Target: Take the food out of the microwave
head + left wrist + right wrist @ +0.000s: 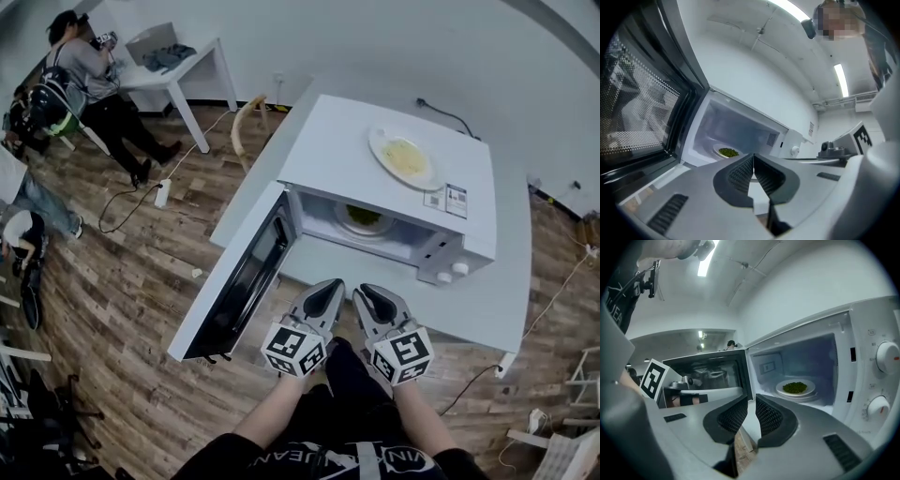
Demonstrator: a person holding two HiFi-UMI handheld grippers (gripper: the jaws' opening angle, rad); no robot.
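- White microwave (337, 159) stands with its door (239, 281) swung wide.
- Plate of green food (364, 217) sits inside the cavity.
- Left gripper (330, 286): jaws pressed together, empty.
- Right gripper (364, 291): jaws a slit apart, empty.
- Both hover just outside the opening.

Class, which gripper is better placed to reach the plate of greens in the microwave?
Likely right: the right gripper faces the plate of greens, jaws slightly apart; the left gripper is shut, beside the door.

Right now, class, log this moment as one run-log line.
microwave door: open | plate of green food: inside, untouched | left gripper: shut, empty, outside | right gripper: slightly apart, empty, outside
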